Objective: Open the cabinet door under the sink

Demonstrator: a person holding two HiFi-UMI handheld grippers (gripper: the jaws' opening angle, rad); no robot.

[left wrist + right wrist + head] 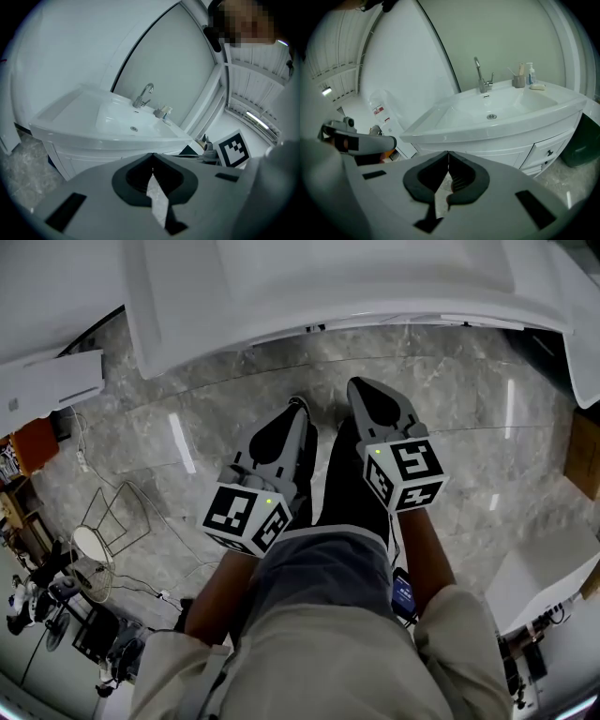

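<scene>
Standing before the sink (497,112), you are holding the left tongs (298,409) and right tongs (362,388) closed and empty, well short of the cabinet door (487,153) beneath the basin. Be opening one pair before reaching for the door's edge. A red label (378,111) is showing, illegible.

Left tool (299,405) and right tool (358,386) side by side, jaws together.

The place was a bathroom: a white basin (497,112) with chrome tap (483,77), toiletries (525,77) at its rim, vanity cabinet (525,150) beneath, grey marble floor (281,381).
</scene>
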